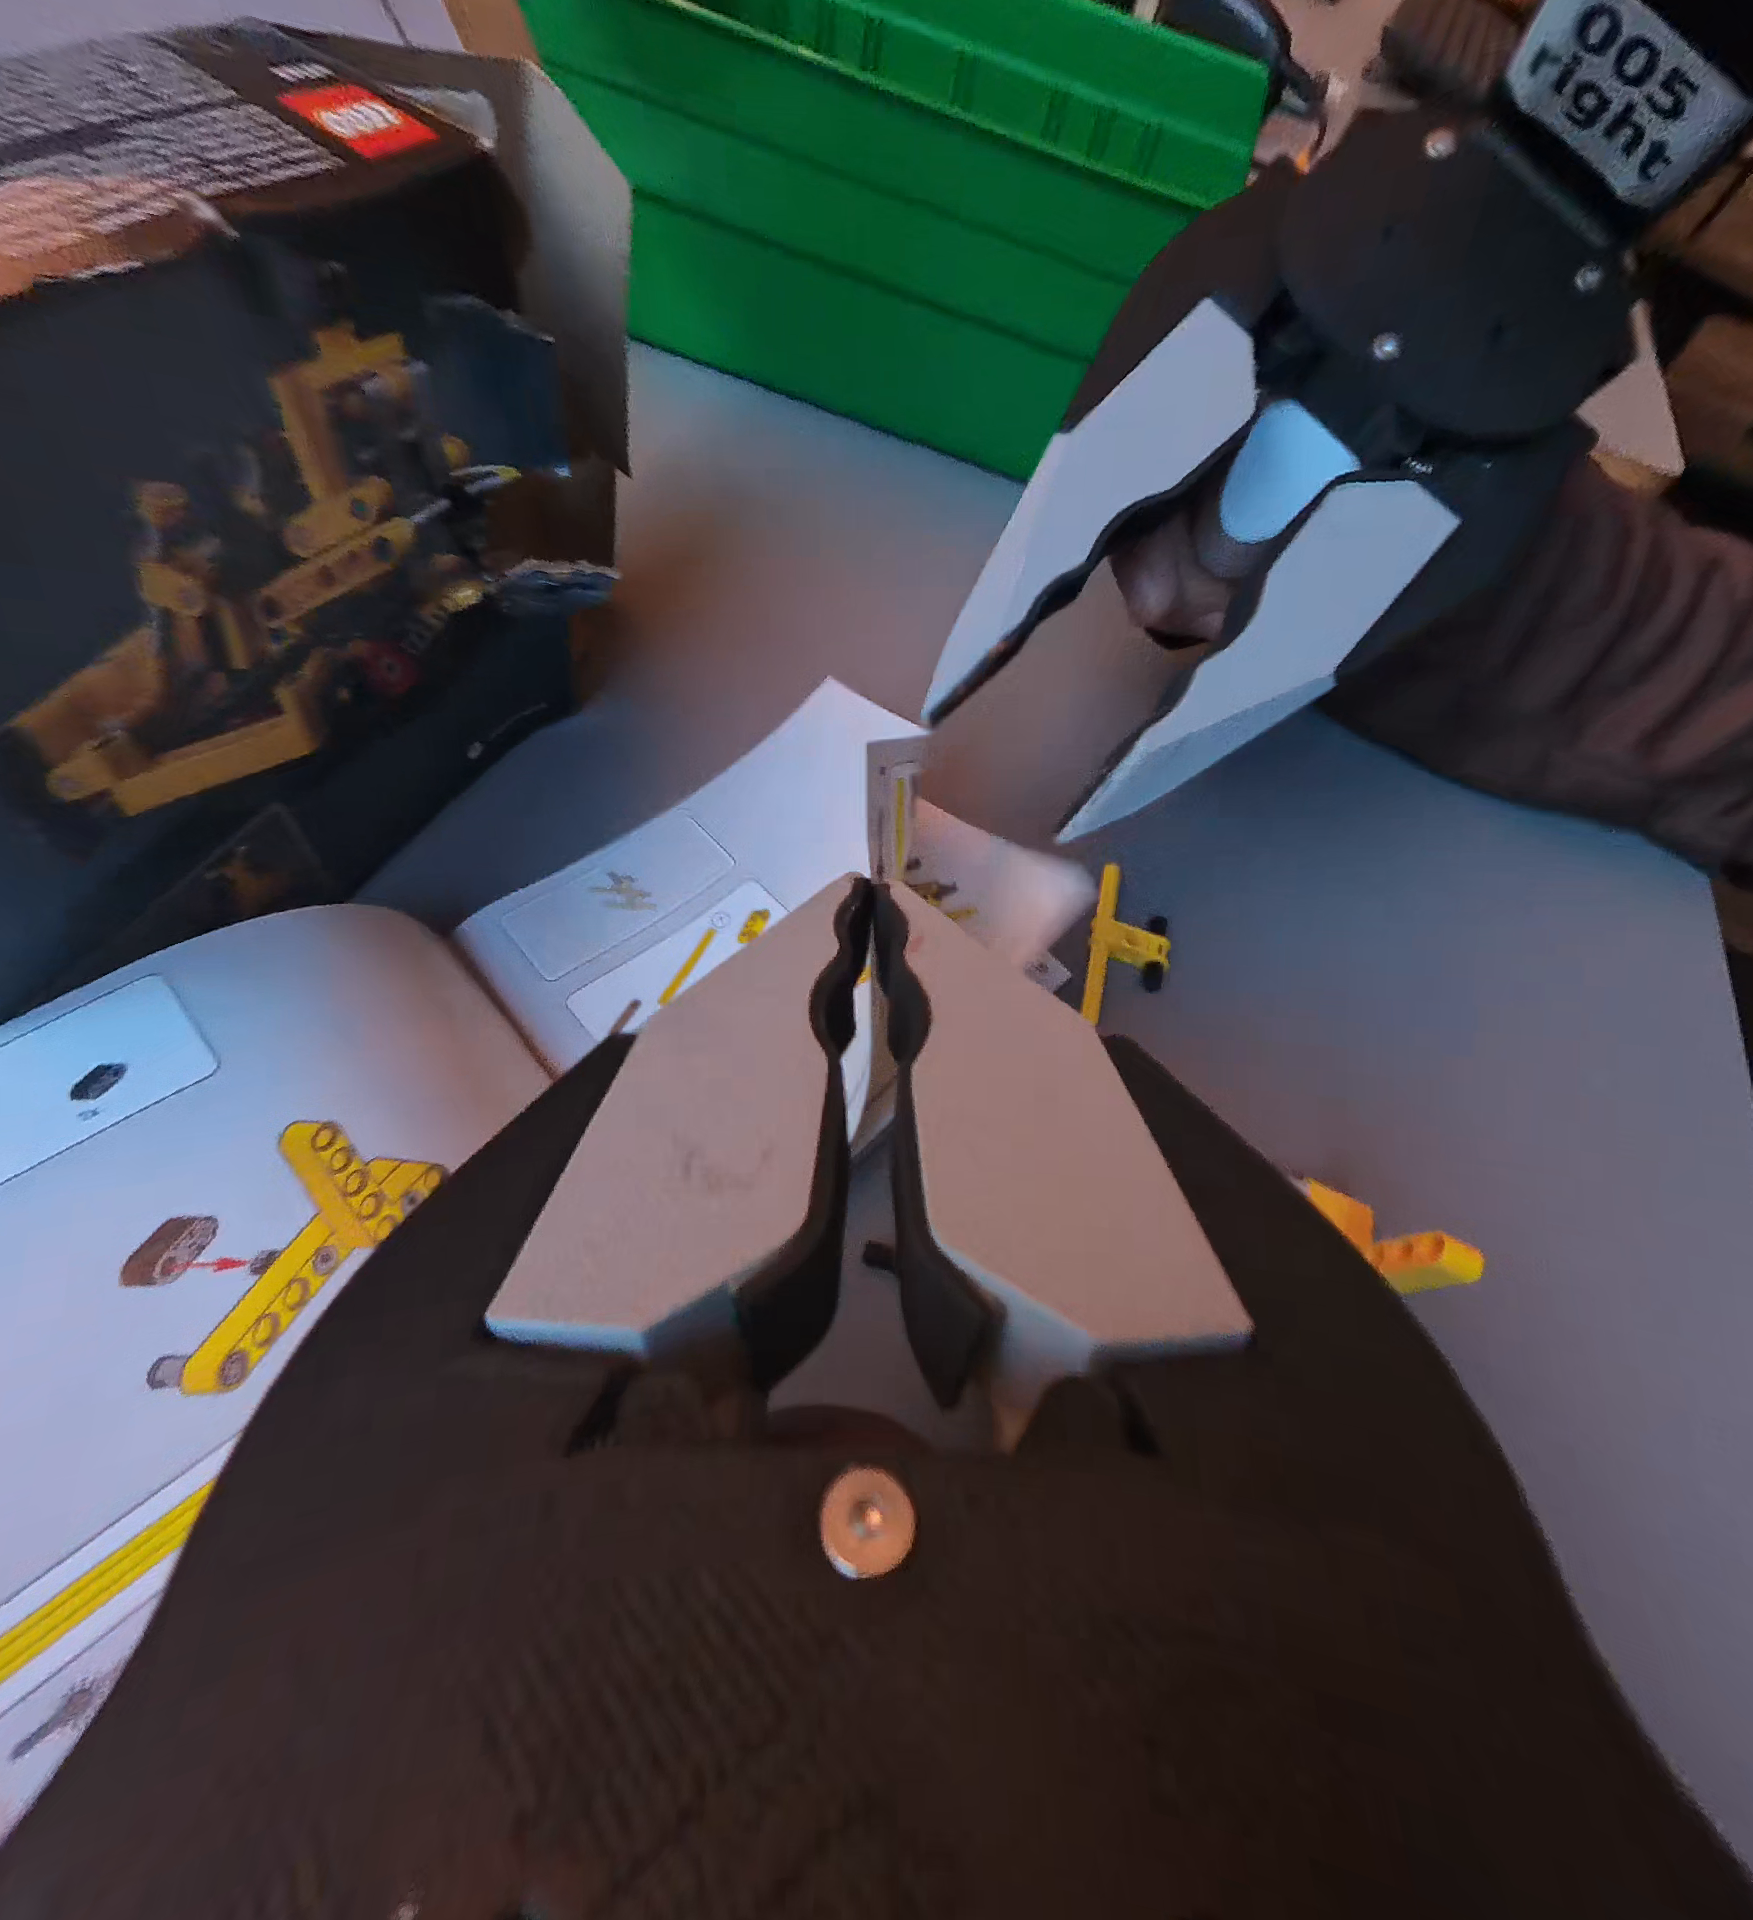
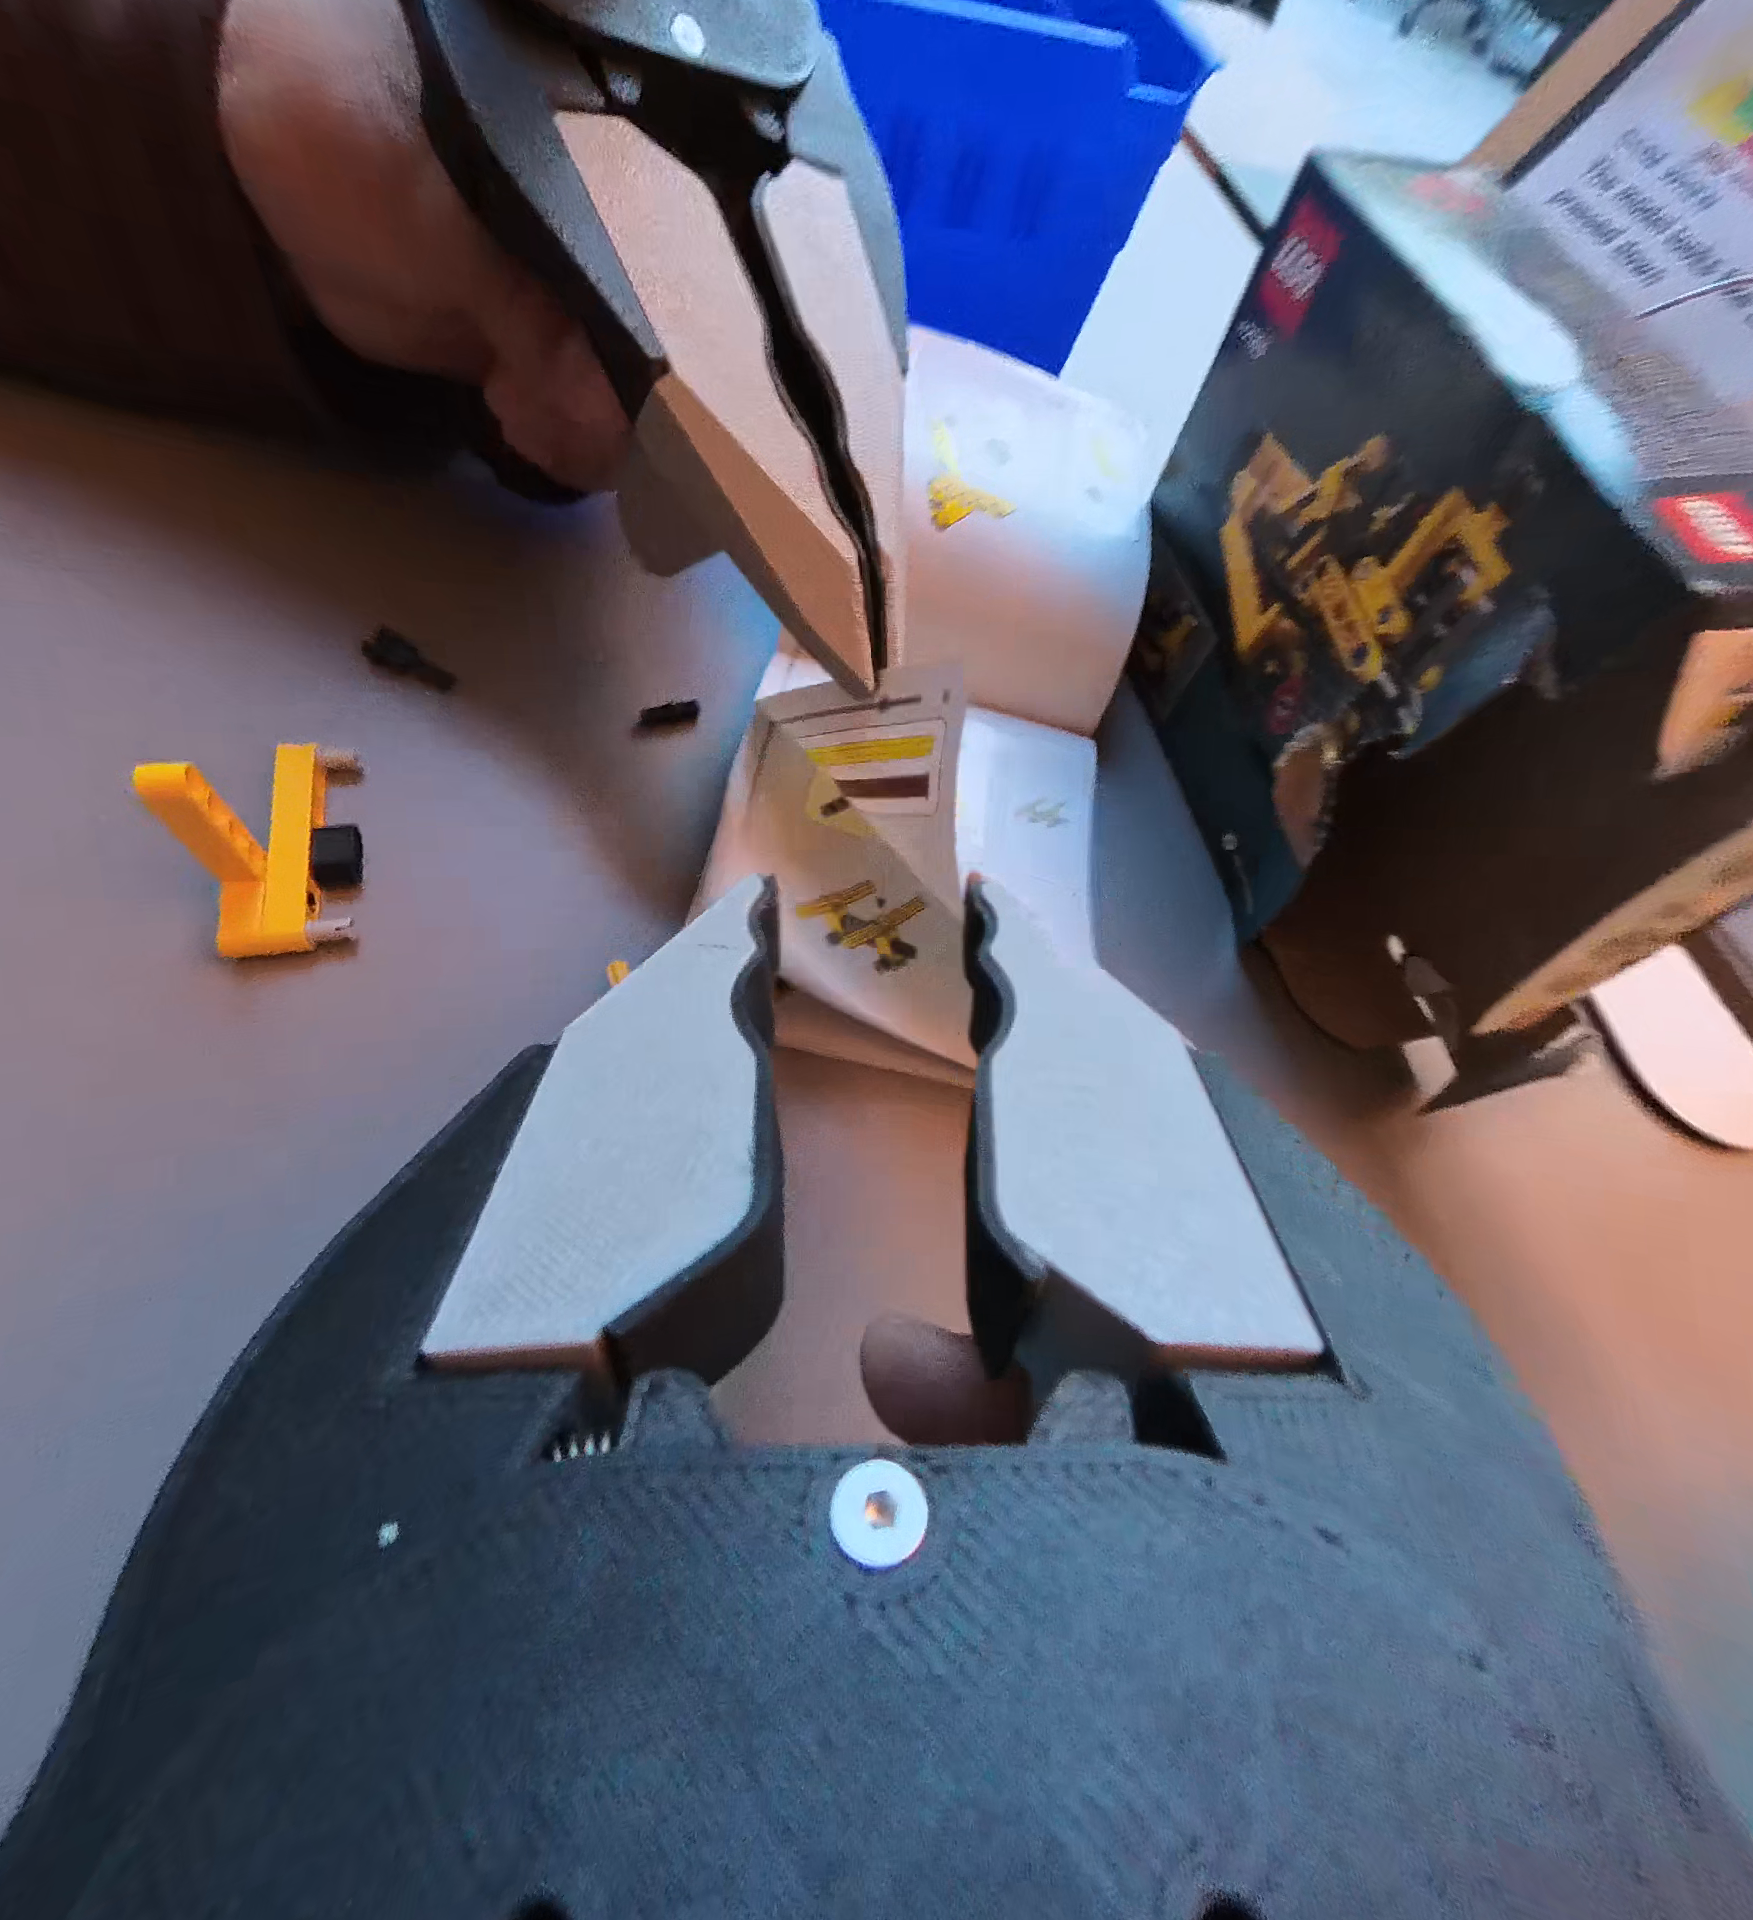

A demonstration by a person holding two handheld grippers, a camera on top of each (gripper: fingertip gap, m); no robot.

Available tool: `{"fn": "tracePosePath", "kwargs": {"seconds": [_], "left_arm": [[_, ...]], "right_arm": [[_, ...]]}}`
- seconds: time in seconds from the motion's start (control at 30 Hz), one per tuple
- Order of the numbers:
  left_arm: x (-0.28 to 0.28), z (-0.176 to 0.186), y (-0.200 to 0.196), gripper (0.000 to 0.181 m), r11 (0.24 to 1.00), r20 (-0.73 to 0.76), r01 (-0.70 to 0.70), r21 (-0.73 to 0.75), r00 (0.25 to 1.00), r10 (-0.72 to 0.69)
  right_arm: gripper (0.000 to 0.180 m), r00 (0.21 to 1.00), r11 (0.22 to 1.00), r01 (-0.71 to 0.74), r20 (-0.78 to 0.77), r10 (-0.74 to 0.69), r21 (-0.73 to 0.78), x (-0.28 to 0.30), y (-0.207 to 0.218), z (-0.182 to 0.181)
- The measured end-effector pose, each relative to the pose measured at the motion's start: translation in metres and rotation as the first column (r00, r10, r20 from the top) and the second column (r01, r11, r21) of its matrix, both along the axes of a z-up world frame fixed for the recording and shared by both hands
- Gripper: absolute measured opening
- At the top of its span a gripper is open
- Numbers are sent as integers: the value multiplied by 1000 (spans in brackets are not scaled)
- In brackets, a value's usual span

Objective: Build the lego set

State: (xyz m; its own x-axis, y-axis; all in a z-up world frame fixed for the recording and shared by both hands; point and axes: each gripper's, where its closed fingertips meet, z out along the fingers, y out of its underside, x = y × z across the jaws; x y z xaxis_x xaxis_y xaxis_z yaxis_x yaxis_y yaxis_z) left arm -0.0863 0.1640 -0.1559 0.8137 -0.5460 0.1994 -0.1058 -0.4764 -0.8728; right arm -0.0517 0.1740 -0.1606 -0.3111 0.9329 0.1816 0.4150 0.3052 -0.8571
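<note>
left tongs [image 1: 870, 896] pinching booklet page [image 2: 856, 831], right tongs [image 2: 867, 914] parted

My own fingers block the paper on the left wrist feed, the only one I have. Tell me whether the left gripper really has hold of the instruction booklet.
Observer: Yes. The right wrist view shows the left gripper shut on the top edge of one page of the instruction booklet. The page is lifted and curls up off the rest.
Operator: Now report any loose parts that I cannot see from here.
Observer: Two small black pins lie on the table beside that gripper, apart from the yellow assembly.
</note>
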Motion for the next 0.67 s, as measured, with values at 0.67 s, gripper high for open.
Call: {"fn": "tracePosePath", "kwargs": {"seconds": [0.67], "left_arm": [[13, 5, -10, 9, 997, 76, 70, -16, 995, -68]], "right_arm": [[0, 998, 962, -23, 66, 5, 272, -5, 0, -32]]}}
